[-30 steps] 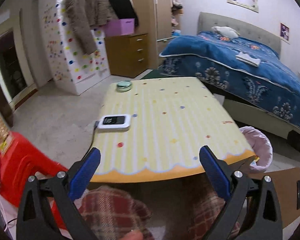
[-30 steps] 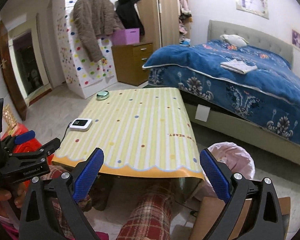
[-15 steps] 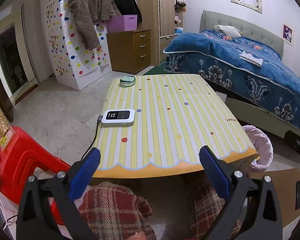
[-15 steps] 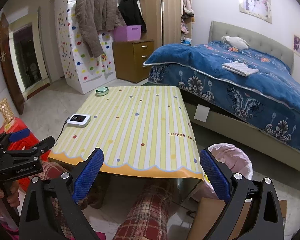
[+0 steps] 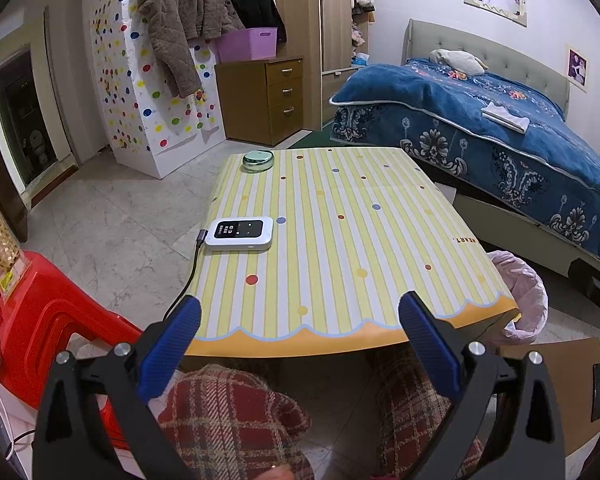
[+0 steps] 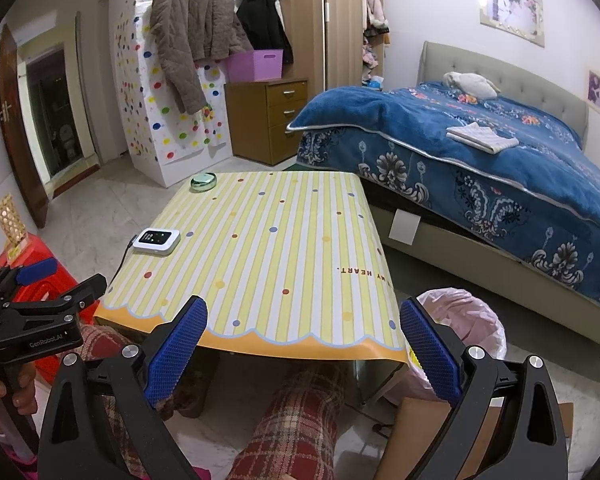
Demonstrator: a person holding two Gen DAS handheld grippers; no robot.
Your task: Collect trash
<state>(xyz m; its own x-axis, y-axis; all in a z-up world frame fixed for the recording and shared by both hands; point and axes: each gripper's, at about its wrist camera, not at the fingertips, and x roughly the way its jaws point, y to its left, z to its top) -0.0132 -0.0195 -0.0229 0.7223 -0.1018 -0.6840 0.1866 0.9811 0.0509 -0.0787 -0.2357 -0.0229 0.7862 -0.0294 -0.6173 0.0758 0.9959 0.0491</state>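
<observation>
A low table with a yellow striped, dotted cloth stands in front of me. A bin lined with a pink bag sits on the floor at the table's near right corner. No loose trash shows on the tabletop. My left gripper is open over the table's near edge, nothing between its blue pads. My right gripper is open too, held above the near edge and empty. From the right wrist view the left gripper appears at the far left, held by a hand.
A white device with a screen and cable lies at the table's left edge; a round green tin is at the far left corner. A red stool, a blue-covered bed, a brown board and plaid-trousered legs surround the table.
Both grippers have risen and tipped slightly, so the tabletop sits lower and fuller in view. Their jaws have stayed open.
</observation>
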